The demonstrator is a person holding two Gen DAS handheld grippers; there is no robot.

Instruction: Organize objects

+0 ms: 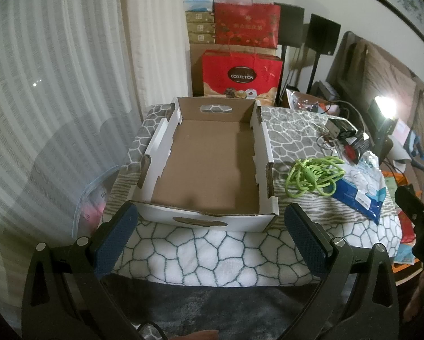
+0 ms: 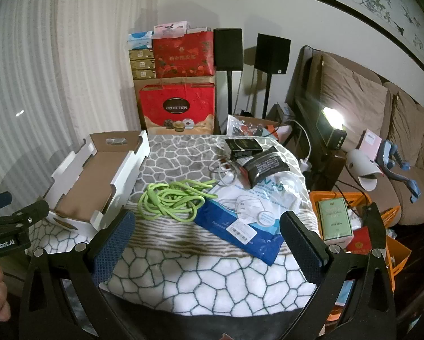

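An empty white cardboard tray box (image 1: 264,138) (image 2: 70,167) sits on the left of a blanket-covered table (image 1: 206,252) (image 2: 212,277). A coiled green cord (image 1: 314,175) (image 2: 172,199) lies right of it. A blue-and-white mask pack (image 1: 362,187) (image 2: 248,218) lies beside the cord. A black pouch (image 2: 265,164), a dark box (image 2: 241,144) and a white cable (image 2: 224,172) lie farther back. My left gripper (image 1: 209,223) is open and empty before the box. My right gripper (image 2: 206,232) is open and empty before the cord and pack.
Red gift bags (image 1: 240,76) (image 2: 178,107) and stacked boxes stand behind the table by the curtain. Two black speakers (image 2: 271,53) stand on poles. A sofa (image 2: 381,130) and an orange crate (image 2: 393,243) are at the right. A bright lamp (image 2: 332,116) shines there.
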